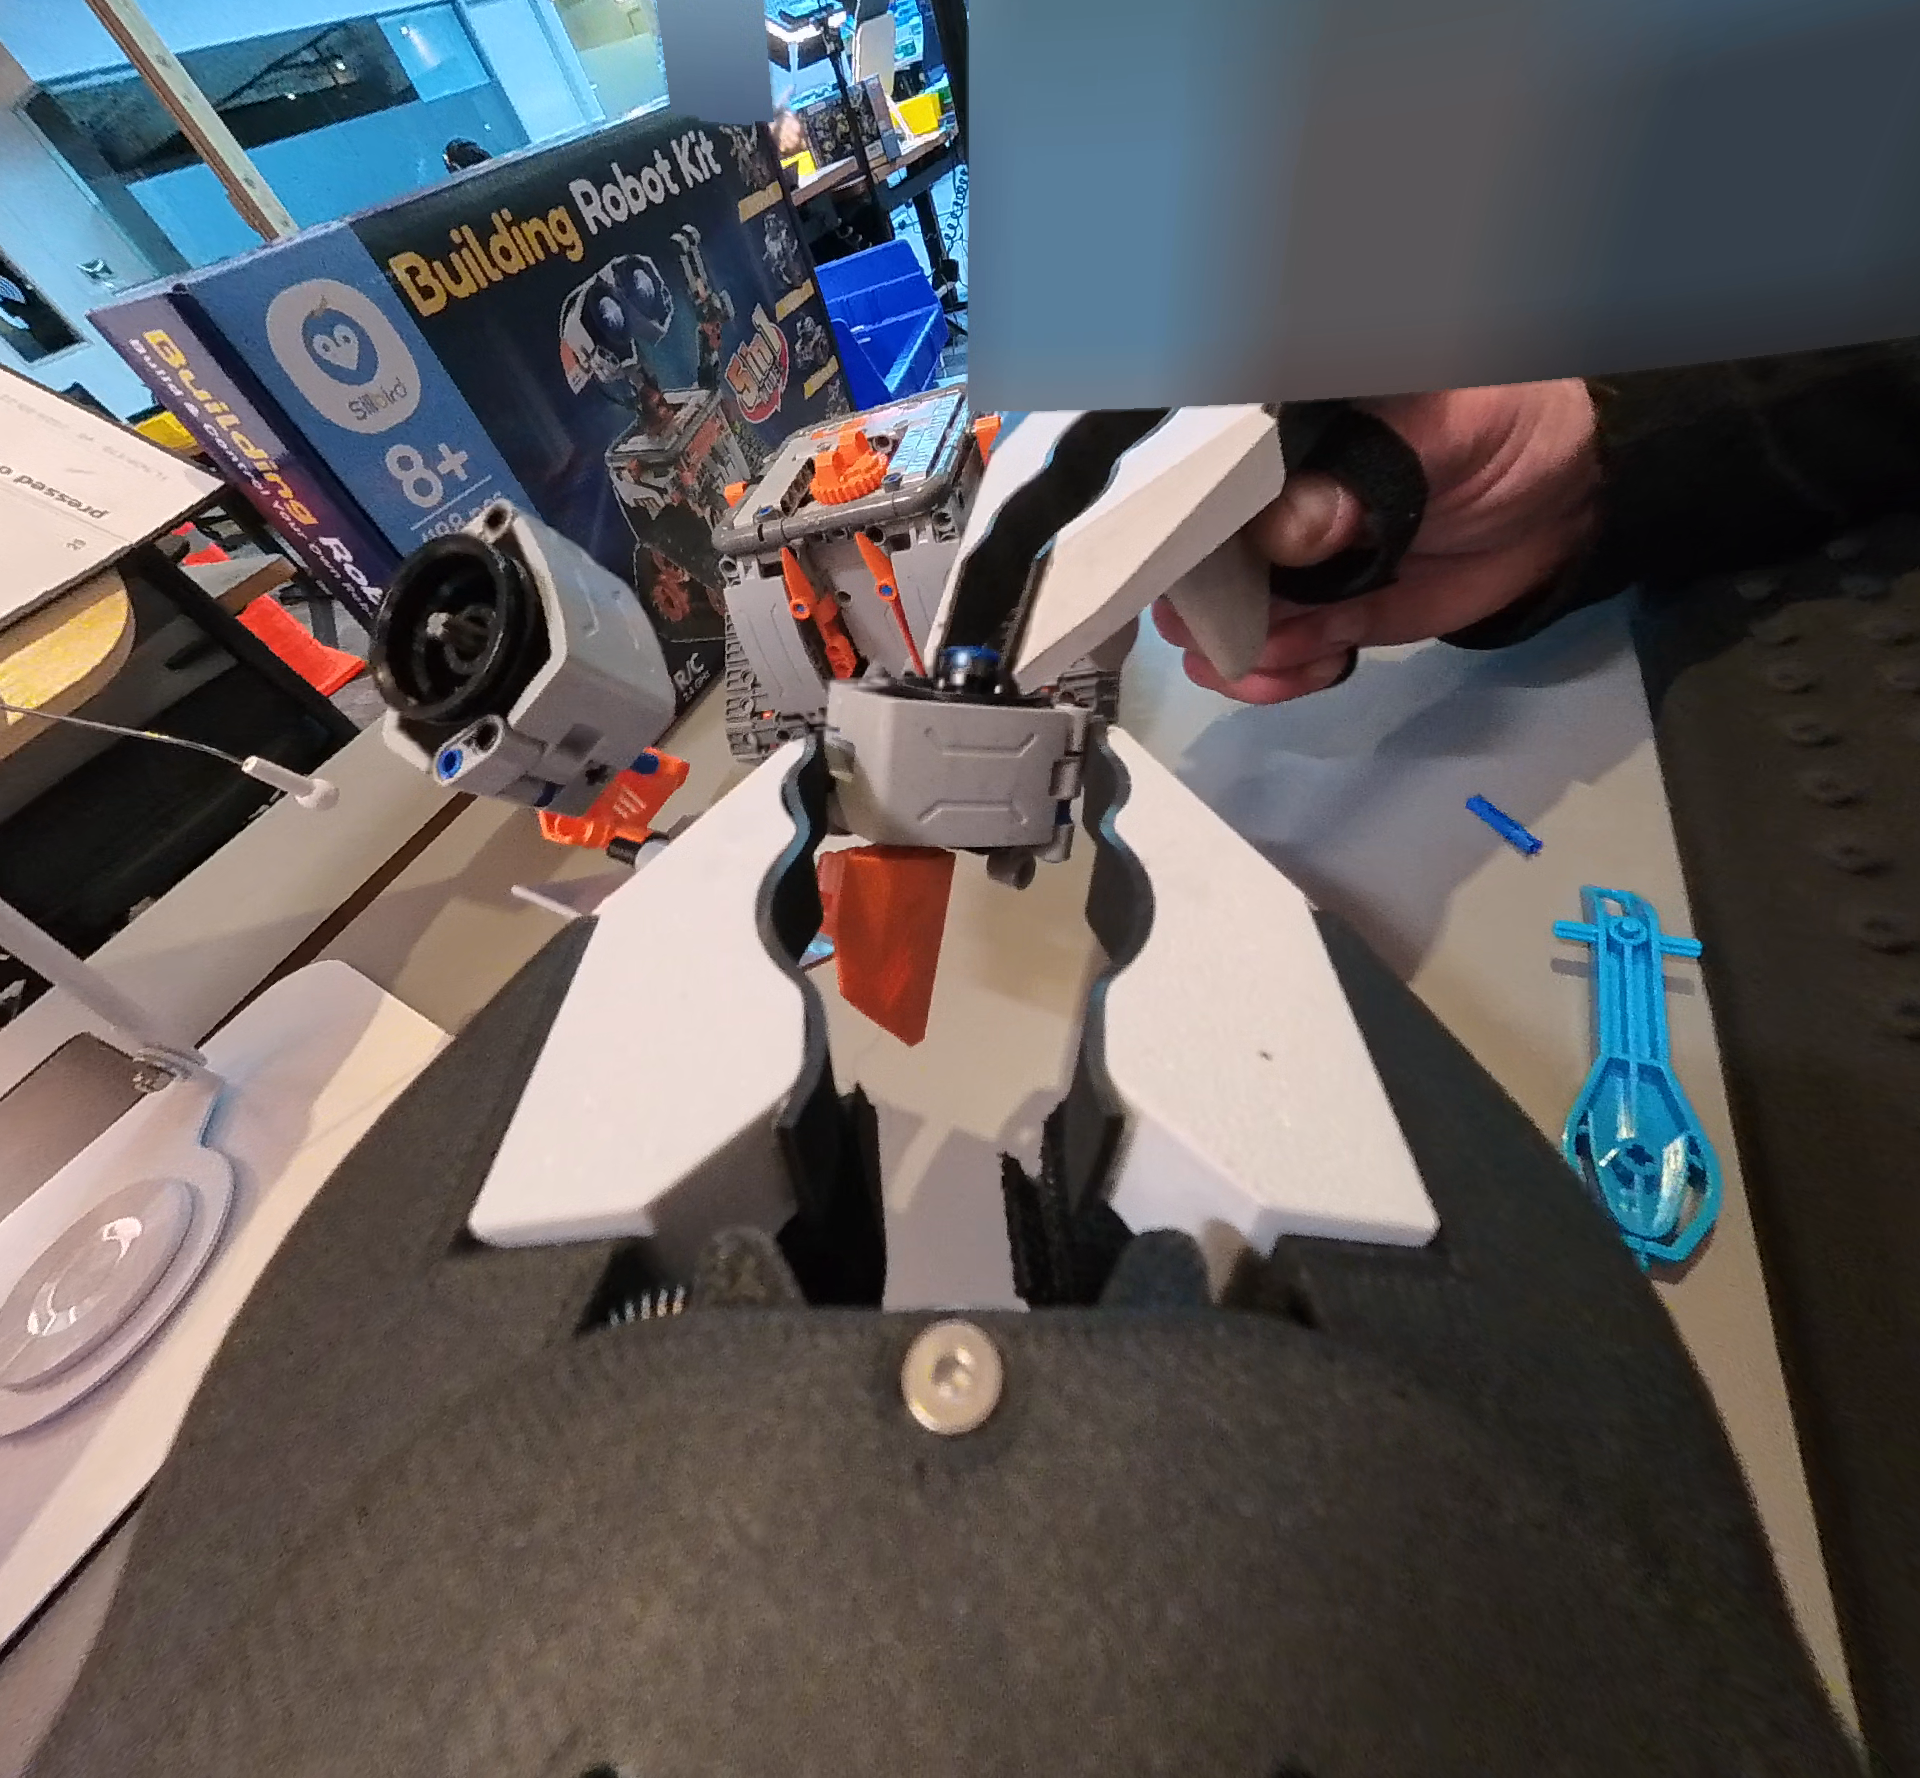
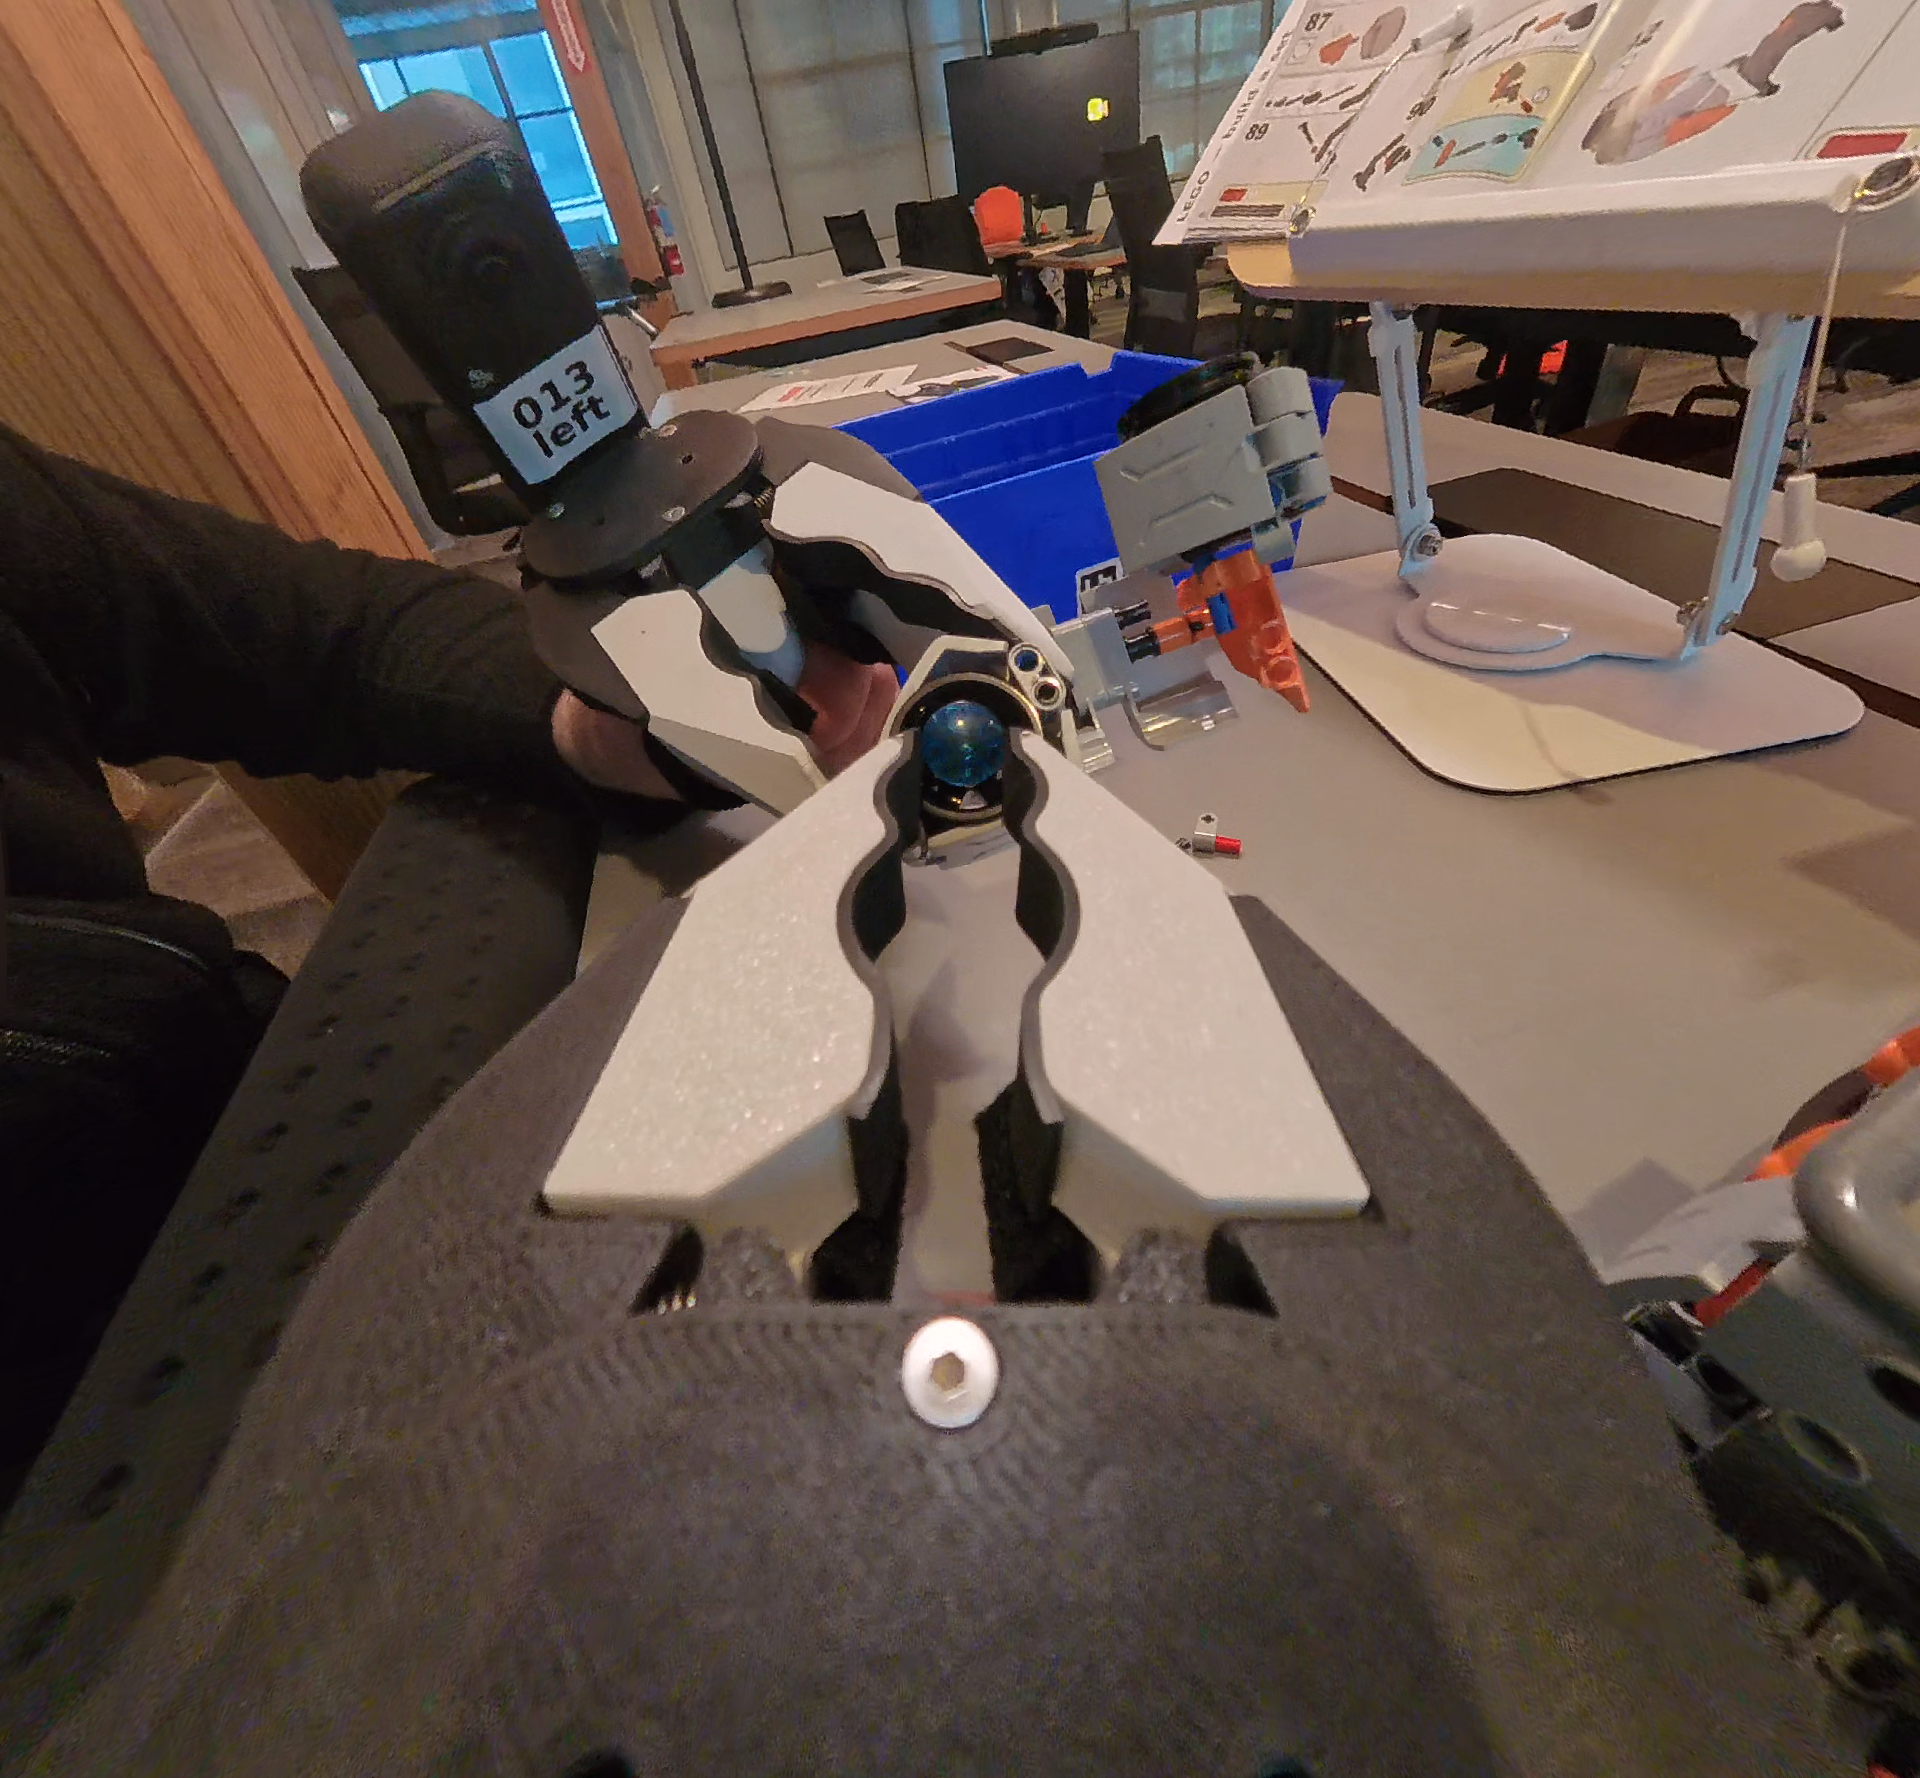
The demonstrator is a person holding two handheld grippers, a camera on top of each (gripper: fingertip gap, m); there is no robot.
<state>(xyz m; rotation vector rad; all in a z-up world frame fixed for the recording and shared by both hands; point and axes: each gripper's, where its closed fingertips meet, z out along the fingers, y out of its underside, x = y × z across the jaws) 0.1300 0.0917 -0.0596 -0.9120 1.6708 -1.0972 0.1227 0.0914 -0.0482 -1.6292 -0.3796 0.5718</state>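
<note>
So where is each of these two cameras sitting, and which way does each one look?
Left wrist view: sits on the left tool, looking forward along its fingers at the grey eye module it clamps; the right tool and hand show.
Right wrist view: sits on the right tool, facing the blue lens; the left tool and sleeve show.
Both share that module.

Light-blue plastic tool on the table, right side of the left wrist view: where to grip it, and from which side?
Grip the light-blue tool by its narrow straight shaft, between the crossbar and the wide oval head. Come straight down from above with the fingers across the shaft. It lies flat on the table, so no side approach gets under it, and the open-frame head looks wider and flimsier.
</note>
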